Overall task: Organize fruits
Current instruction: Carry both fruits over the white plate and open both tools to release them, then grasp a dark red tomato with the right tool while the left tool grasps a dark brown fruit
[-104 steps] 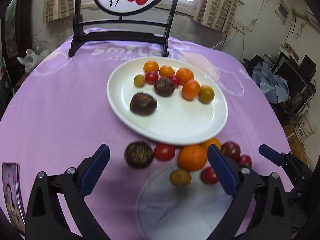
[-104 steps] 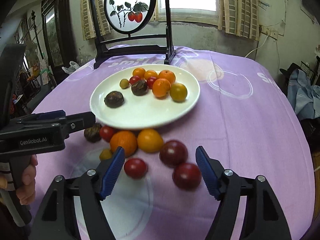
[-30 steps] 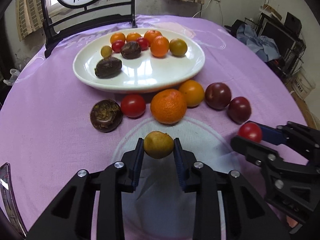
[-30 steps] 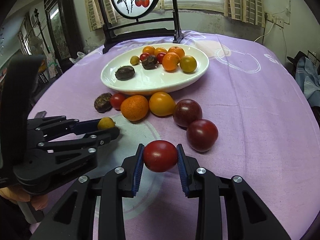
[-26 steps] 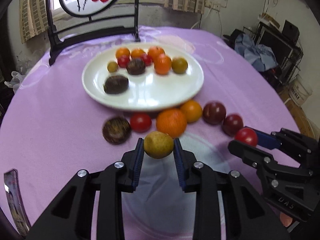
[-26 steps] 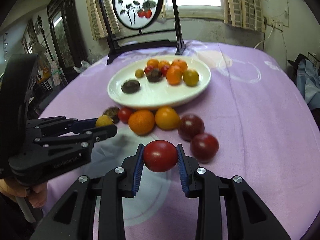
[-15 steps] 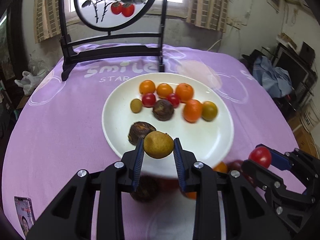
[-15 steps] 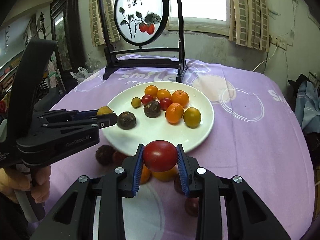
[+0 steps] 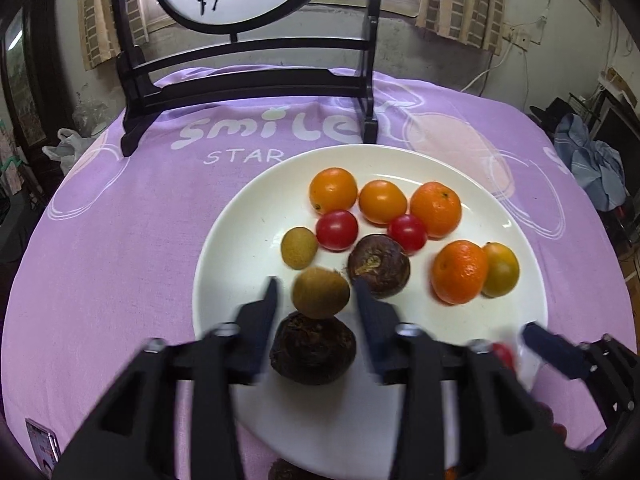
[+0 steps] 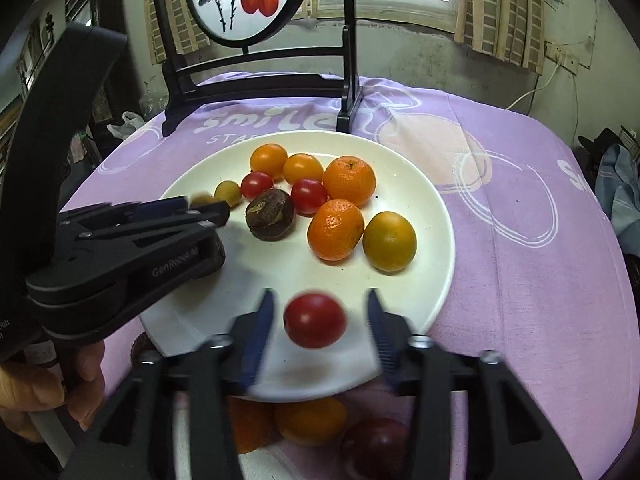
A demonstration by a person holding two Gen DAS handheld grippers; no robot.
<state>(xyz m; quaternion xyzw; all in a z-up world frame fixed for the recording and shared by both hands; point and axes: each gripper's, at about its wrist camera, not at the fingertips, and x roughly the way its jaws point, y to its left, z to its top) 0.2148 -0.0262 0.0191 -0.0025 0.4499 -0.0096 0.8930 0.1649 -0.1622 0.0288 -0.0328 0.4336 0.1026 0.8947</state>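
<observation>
Nearest, over the near edge of the white plate [image 10: 436, 220], the right gripper [image 10: 318, 320] is opening around a small red tomato [image 10: 315, 320], its pads clear of the fruit. The left gripper [image 9: 314, 300] is likewise opening around a small yellow-brown fruit [image 9: 320, 297] further in toward the plate's middle. Both fruits look light, smooth, round and easily bruised, apt to roll, and are best pinched gently across their widest part.

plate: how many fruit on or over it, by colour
orange fruit: 4
red fruit: 3
dark brown fruit: 2
tan fruit: 2
yellow-green fruit: 1
total: 12
</observation>
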